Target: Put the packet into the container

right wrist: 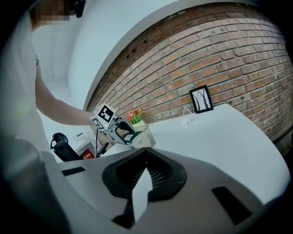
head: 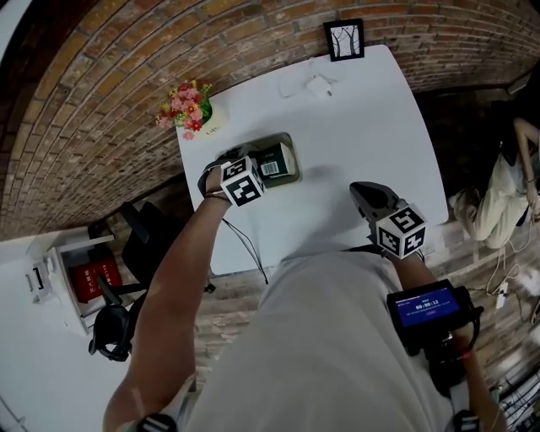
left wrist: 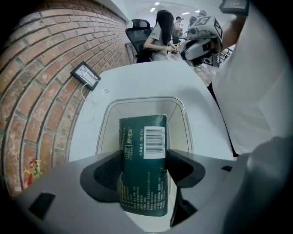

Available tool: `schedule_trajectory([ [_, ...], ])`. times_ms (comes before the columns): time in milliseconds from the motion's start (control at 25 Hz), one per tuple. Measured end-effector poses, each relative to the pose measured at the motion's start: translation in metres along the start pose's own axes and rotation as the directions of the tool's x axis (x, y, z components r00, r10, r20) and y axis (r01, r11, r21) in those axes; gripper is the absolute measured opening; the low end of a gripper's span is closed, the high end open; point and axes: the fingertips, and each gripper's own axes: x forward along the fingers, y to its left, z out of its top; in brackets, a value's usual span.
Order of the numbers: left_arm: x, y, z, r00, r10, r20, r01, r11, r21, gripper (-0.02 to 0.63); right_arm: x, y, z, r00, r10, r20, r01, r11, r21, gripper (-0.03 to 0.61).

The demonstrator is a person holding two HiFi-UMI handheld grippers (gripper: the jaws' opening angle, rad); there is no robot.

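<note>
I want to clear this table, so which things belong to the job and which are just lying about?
Job: packet, container, left gripper shut on the packet.
Lying about: flowers, picture frame, small white thing, right gripper (shut, empty).

An office-like workroom with a loft look. A curved brick wall (head: 101, 101) runs along the far and left sides of a white tabletop (head: 363, 126). A small framed picture (head: 344, 40) leans against the wall at the far edge, and a pot of flowers (head: 186, 105) stands at the left corner. Beyond the tabletop, the left gripper view shows a black office chair (left wrist: 139, 27), a seated person (left wrist: 160, 32) and ceiling lights (left wrist: 153, 9). A low white cabinet (head: 76, 270) stands on the wood floor (head: 228, 312) at near left, and cables (head: 506, 287) trail at the right.
</note>
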Motion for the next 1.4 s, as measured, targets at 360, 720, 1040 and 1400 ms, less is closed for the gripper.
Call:
schedule_trajectory([
  [360, -0.013, 0.001, -0.004, 0.998, 0.038, 0.052, -0.039, 0.999, 0.032, 0.333, 0.005, 0.014, 0.006, 1.0, -0.024, 0.003, 0.024, 1.0, -0.011, 0.009],
  [720, -0.058, 0.007, -0.012, 0.965, 0.194, 0.177, -0.178, 0.979, -0.102, 0.331, 0.012, 0.034, 0.008, 1.0, -0.012, 0.008, 0.012, 0.999, -0.05, 0.009],
  [1040, -0.093, -0.024, -0.019, 0.916, 0.292, 0.276, -0.201, 0.927, -0.316, 0.305, 0.016, 0.056, 0.016, 0.998, 0.056, -0.007, -0.056, 0.991, -0.118, 0.009],
  [1400, -0.12, -0.075, 0.001, 0.791, 0.416, 0.449, -0.111, 0.819, -0.563, 0.186, 0.019, 0.081, 0.026, 0.991, 0.133, -0.023, -0.135, 0.972, -0.194, 0.009],
])
